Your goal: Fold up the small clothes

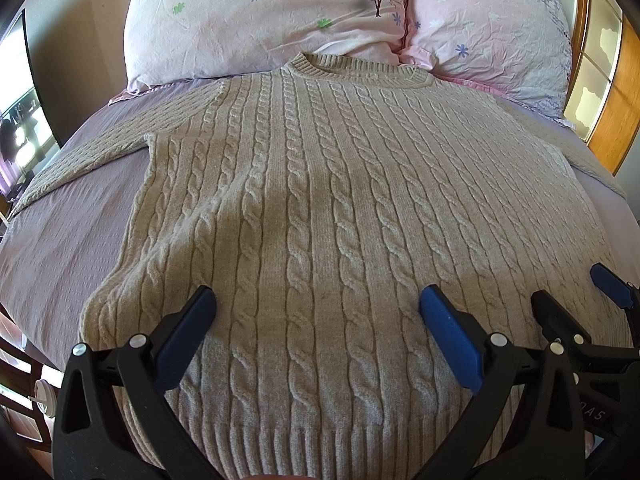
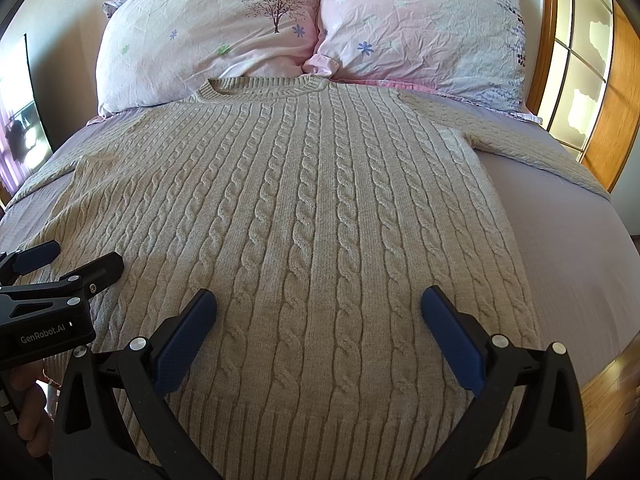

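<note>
Lilac bed point(image 1: 80, 216), sweater point(image 1: 320, 200) flat, sleeve ends cropped, both grippers' fingers apart, L point(image 1: 316, 316), R point(image 2: 318, 316).

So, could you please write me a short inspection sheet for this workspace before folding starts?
Surface: bed with a lilac sheet, smooth.
Job's things: beige cable-knit sweater lying flat, front up, collar toward the pillows, both sleeves spread outward; unfolded.
Clutter: nothing seen on the sheet besides two floral pillows at the head.
Grippers: left gripper and right gripper both open, empty, above the hem area.
Cables: nothing seen.
Surroundings: wooden-framed window panels on the right; wall on the left.
</note>
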